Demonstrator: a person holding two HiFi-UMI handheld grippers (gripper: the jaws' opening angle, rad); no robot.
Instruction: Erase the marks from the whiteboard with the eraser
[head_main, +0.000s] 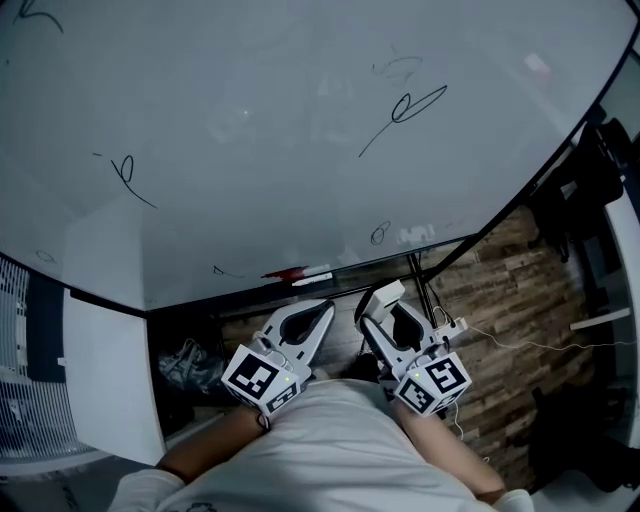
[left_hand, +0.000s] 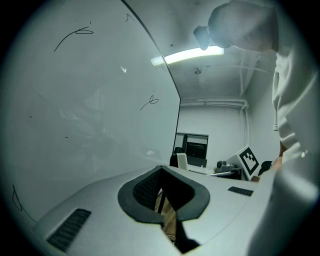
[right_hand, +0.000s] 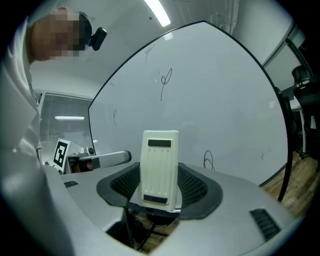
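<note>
The whiteboard fills the upper head view, with black scribbles at upper right, a scribble at left and a small loop near its lower edge. My right gripper is held low in front of the board, shut on a cream-white eraser. In the right gripper view the eraser stands upright between the jaws of the right gripper, and marks show on the board behind it. My left gripper is beside it; its jaws meet with nothing between them.
A red marker and a white marker lie on the board's ledge. The board's stand legs rise from a wood floor, where cables trail. A white cabinet stands at left and dark office chairs at right.
</note>
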